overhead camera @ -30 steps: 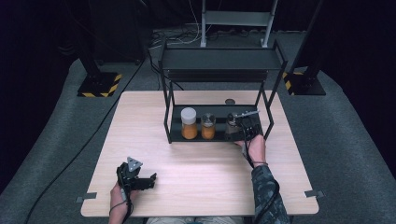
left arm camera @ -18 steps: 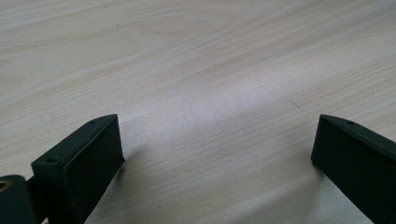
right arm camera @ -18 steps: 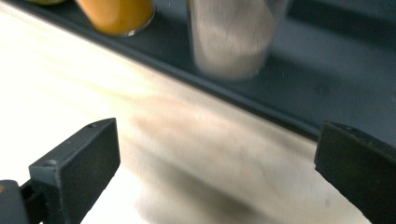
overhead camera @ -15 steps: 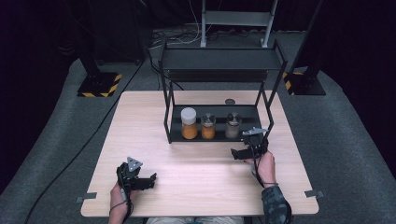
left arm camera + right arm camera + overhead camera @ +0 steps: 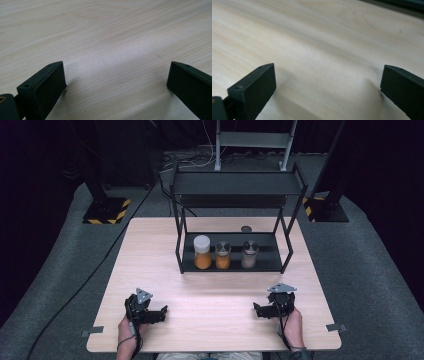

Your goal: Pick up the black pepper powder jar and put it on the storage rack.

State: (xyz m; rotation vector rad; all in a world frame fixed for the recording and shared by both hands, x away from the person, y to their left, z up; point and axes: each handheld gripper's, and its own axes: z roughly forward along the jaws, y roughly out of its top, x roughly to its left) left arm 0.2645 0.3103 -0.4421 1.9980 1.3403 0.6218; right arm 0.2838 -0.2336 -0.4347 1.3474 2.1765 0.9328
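left tongs (image 5: 161,311) agape, right tongs (image 5: 258,310) agape

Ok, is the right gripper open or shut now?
Open. The right gripper shows both black jaws spread wide with bare wooden table between them, nothing held.

The near half of the pale wooden desk (image 5: 215,290) is bare board between the left tool (image 5: 159,314) and the right tool (image 5: 258,310), both low at the near edge with jaws spread wide and nothing between them. Farther back, the black metal two-tier rack (image 5: 235,187) stands across the middle, its thin legs at the corners. The lower tier's front is open, but three jars stand there in a row: a white-lidded jar of orange contents (image 5: 202,252), a smaller orange jar (image 5: 222,255) and a brownish jar (image 5: 249,254), with narrow gaps between them. The top shelf roofs over them. Strips of desk run free on either side of the rack.
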